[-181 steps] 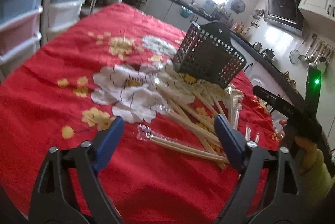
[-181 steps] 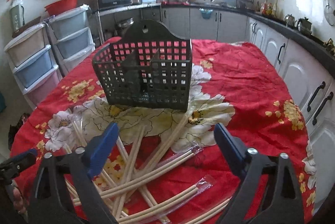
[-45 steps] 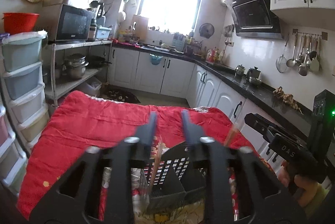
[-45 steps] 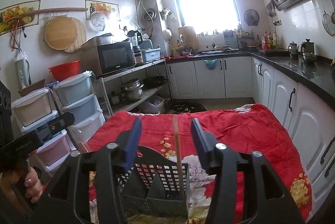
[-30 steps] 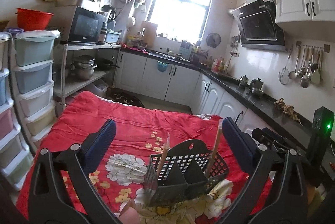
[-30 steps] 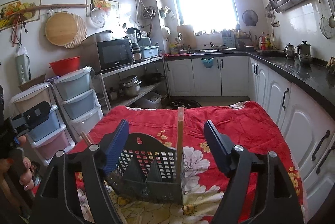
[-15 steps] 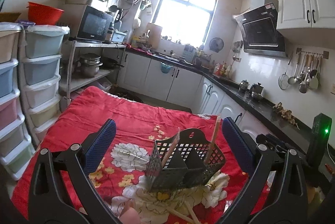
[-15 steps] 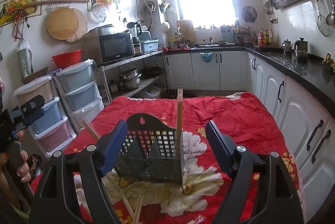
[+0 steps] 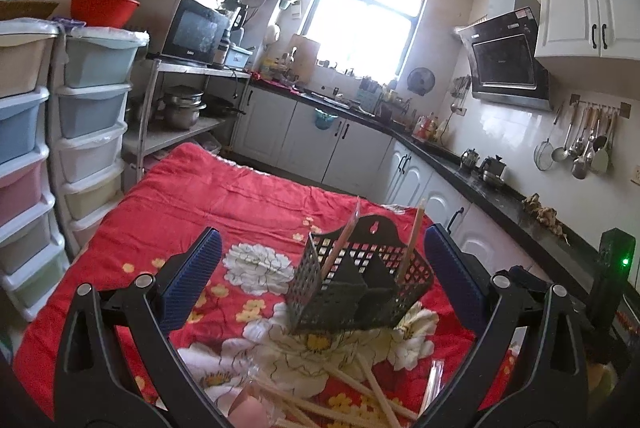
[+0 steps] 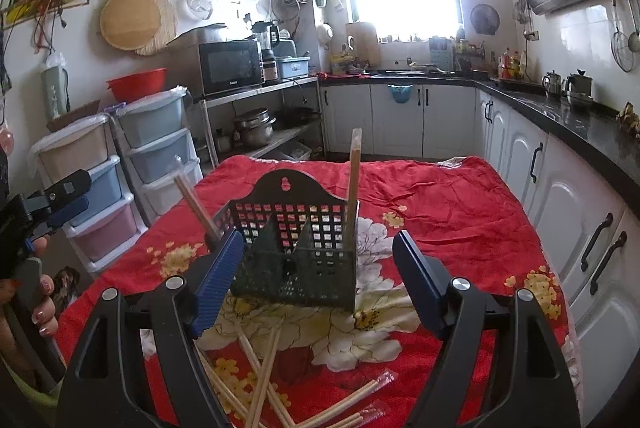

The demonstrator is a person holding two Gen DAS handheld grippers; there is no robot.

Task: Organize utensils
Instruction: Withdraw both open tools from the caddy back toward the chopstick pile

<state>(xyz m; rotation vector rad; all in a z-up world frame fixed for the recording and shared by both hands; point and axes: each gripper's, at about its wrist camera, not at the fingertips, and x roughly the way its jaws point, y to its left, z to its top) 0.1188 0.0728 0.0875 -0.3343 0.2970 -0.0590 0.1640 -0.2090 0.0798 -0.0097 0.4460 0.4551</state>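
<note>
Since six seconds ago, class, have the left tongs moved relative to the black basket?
Yes. The left tongs have risen and pulled back: then low over the loose chopsticks, now open, looking at the black basket from farther off.

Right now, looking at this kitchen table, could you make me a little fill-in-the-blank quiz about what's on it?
1. The black basket stands on a ____ flowered cloth.
2. ____ chopsticks stand up in the basket.
3. The other chopsticks lie loose on the cloth, ____ the basket.
4. The jaws of both grippers, left gripper and right gripper, are ____.

Missing words: red; two; outside; open
</note>
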